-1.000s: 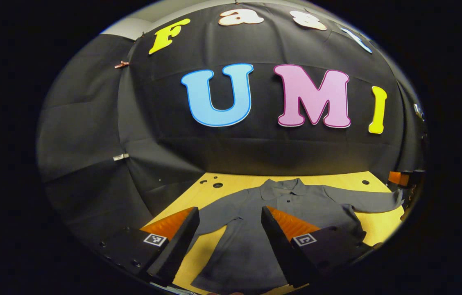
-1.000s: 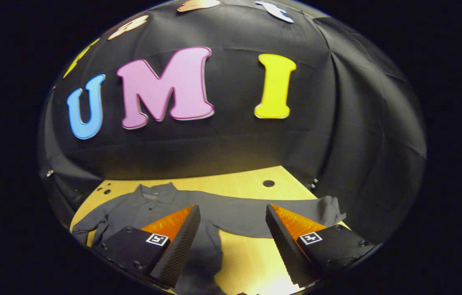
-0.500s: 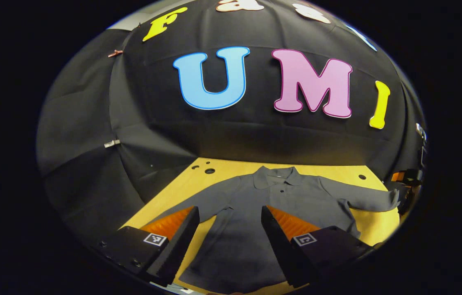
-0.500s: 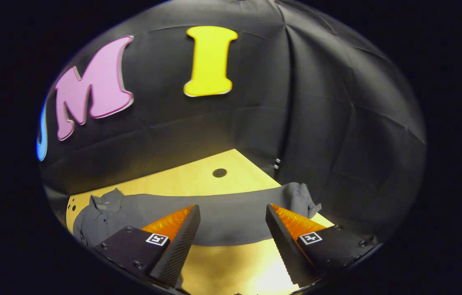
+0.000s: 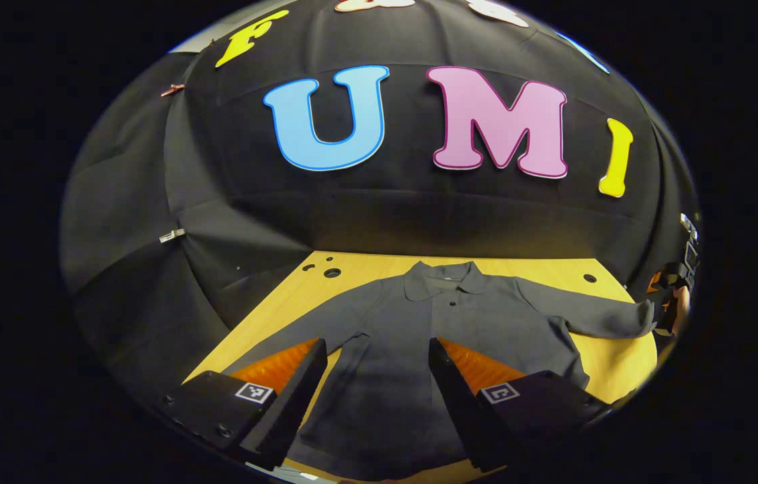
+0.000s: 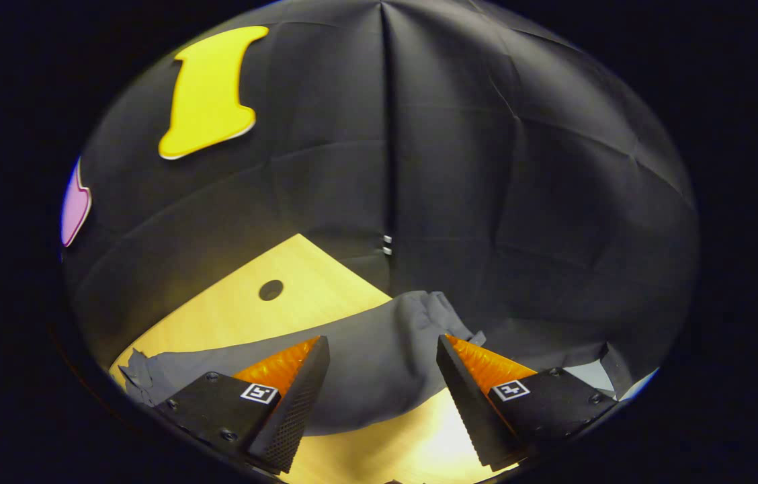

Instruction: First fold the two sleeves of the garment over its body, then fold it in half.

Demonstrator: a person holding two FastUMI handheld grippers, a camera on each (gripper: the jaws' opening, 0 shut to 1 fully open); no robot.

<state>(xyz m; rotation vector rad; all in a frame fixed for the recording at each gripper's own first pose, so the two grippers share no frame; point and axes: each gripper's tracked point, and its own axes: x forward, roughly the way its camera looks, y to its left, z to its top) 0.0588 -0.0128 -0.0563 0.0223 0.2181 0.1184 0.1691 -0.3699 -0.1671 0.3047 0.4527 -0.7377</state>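
We see a grey collared garment (image 5: 446,329) lying flat and face up on the wooden desk (image 5: 379,265), its collar (image 5: 445,281) toward the booth wall at twelve o'clock and its hem toward us at six. In the left gripper view, our left gripper (image 5: 373,383) hovers over the lower body of the garment with its fingers spread wide and nothing between them; the cloth shows in the gap. One sleeve (image 5: 594,316) runs out toward three o'clock, its cuff near the desk's edge, where the other gripper and the hand holding it appear at the rim. The opposite sleeve (image 5: 305,329) slants toward eight o'clock, partly hidden behind our left finger. Neither sleeve is folded over the body yet.

In the right gripper view, our right gripper (image 6: 382,383) hangs above the outstretched sleeve (image 6: 365,356), fingers wide apart and holding nothing. The sleeve crosses between them from nine o'clock to its bunched cuff (image 6: 433,312) at about one o'clock, near the desk's corner. A round hole (image 6: 271,290) in the desk (image 6: 231,309) sits at eleven o'clock, apart from the cloth. We see no containers on the desk.
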